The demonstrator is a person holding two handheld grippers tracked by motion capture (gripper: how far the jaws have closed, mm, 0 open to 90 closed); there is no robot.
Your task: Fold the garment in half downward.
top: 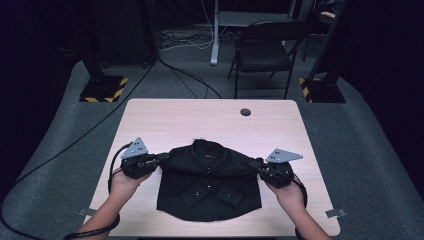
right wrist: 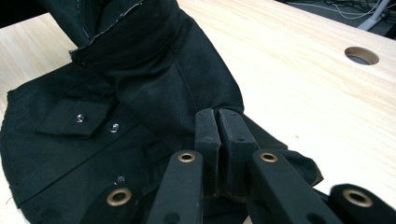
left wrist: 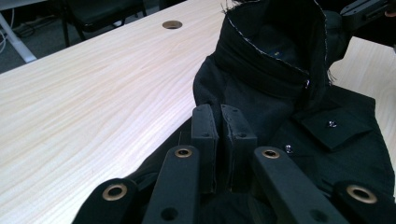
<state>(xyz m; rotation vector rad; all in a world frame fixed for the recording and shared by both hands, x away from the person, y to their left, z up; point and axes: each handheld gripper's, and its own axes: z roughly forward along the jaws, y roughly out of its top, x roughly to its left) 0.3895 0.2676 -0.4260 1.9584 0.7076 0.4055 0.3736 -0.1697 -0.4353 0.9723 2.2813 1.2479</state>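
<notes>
Nearest the person, at six o'clock on the worktop (top: 150, 112), lies a black shirt (top: 208, 192) with snap-flap pockets. At nine o'clock of it the left gripper (top: 162, 158) has its fingers (left wrist: 205, 135) pinching the shoulder fabric; at three o'clock the right gripper (top: 256, 163) pinches the other shoulder. Farther, at twelve o'clock, the collar (top: 206, 148) stands raised, with a cable hole (top: 245, 112) beyond.

A shirt (top: 207, 182) lies on the near middle of the counter (top: 165, 117), its collar (top: 206, 148) toward the far side. The left tongs (top: 161, 159) sit at its left shoulder, the right tongs (top: 257, 163) at its right. A chair (top: 263, 50) stands behind the counter.
</notes>
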